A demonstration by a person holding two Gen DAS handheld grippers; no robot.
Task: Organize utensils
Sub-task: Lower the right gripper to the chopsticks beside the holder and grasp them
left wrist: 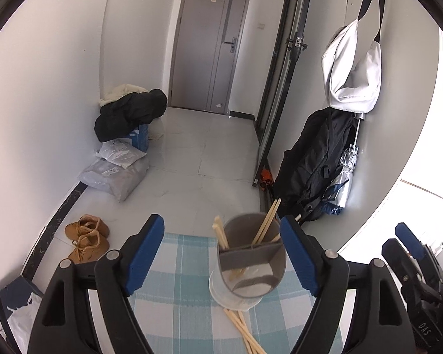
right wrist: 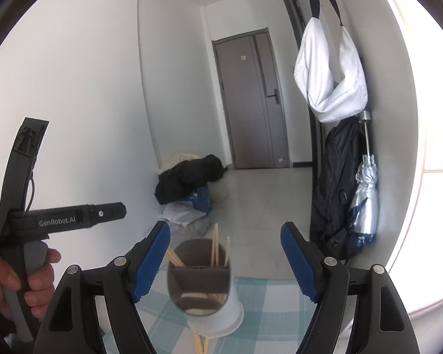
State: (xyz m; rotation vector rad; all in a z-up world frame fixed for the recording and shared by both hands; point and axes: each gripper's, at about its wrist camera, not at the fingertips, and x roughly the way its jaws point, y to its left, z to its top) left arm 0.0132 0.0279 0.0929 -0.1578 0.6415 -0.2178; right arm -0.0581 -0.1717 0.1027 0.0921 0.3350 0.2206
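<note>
Both the left gripper (left wrist: 221,253) and right gripper (right wrist: 226,261) gape wide, empty; holder (left wrist: 252,261) at twelve o'clock.

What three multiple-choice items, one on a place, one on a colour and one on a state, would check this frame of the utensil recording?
1. Where do the loose chopsticks lie?
A. On the checked cloth at the foot of the utensil holder
B. On the floor by the boots
C. Hung on the wall

2. What colour are the gripper pads?
A. Red
B. Blue
C. Yellow

3. How does the left gripper stand?
A. Shut on a chopstick
B. Shut on the holder
C. Open, holding nothing

Key: 1 A, they stick out from under the holder's base on the cloth; 2 B, the pads are blue in both views; 3 C, its jaws stand wide apart, with the holder beyond them untouched.
</note>
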